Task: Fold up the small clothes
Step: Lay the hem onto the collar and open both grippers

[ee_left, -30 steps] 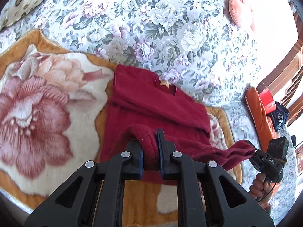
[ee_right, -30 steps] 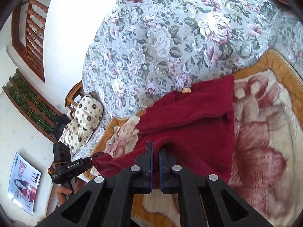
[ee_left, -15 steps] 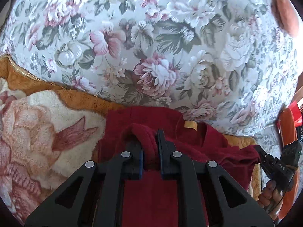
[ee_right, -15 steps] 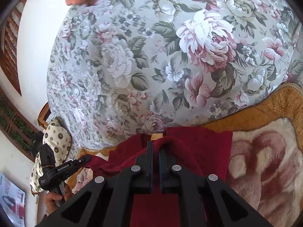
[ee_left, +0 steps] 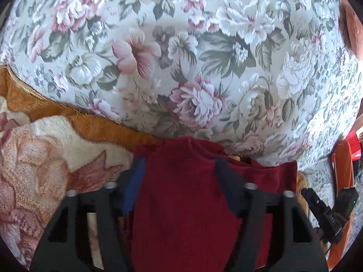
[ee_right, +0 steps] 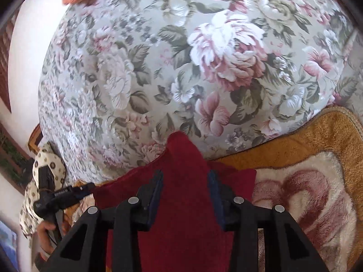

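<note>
Over the blanket [ee_left: 95, 127]: left gripper [ee_left: 179, 170] and right gripper [ee_right: 185, 176] spread wide above folded red garment [ee_left: 181, 204], apparently released; snagged cloth could undo fold.

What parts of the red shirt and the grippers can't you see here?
- Shirt, left wrist view: near end cut off by the bottom edge.
- Shirt's label, left wrist view: mostly hidden by a fold.
- Left gripper, right wrist view: too small to tell its jaws.
- Blanket under the shirt: covered.
</note>
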